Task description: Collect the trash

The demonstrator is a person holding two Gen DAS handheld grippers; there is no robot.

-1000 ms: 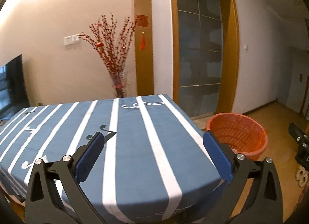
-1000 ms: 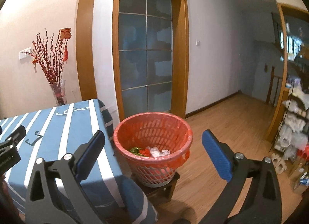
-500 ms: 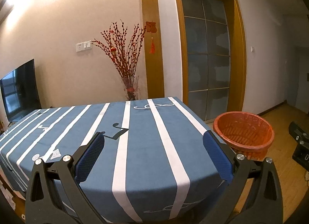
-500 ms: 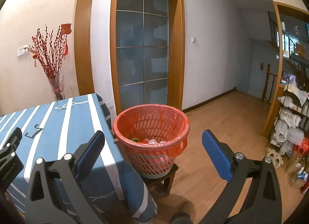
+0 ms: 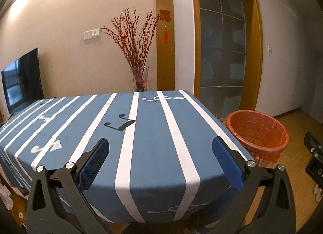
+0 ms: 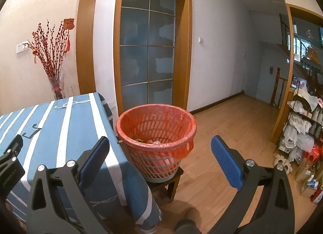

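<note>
Here, a table [image 5: 153, 133] draped in a blue cloth with white stripes fills most of the left wrist view, its near edge curving just beneath the camera and its right edge running back toward a wood-framed glass door [image 5: 222, 62]. Just off the table's right side stands the orange basket [image 6: 156, 133], lined with a thin red bag and set on a low wooden stool [image 6: 167, 181]; the basket rim sits close to the hanging cloth but apart from it. Inside, low against the near wall, lie a few pieces of trash [image 6: 149, 141], green, red and white, too small to name. Right of the basket, bare wooden floor [image 6: 232, 133] stretches to a cluttered wire rack [image 6: 302, 129] at the far right. Behind the table, a vase of red branches [image 5: 137, 52] stands against the wall, and a dark television [image 5: 22, 80] sits past the table's left corner.

The left gripper [image 5: 160, 163] is held level over the table's near edge, pointing along the stripes, its 2 blue-padded fingers spread wide with nothing between them. The right gripper [image 6: 159, 161] is held level beside the table's right corner, aimed at the basket, its 2 fingers likewise spread wide and holding nothing; the basket shows in the gap between them.
</note>
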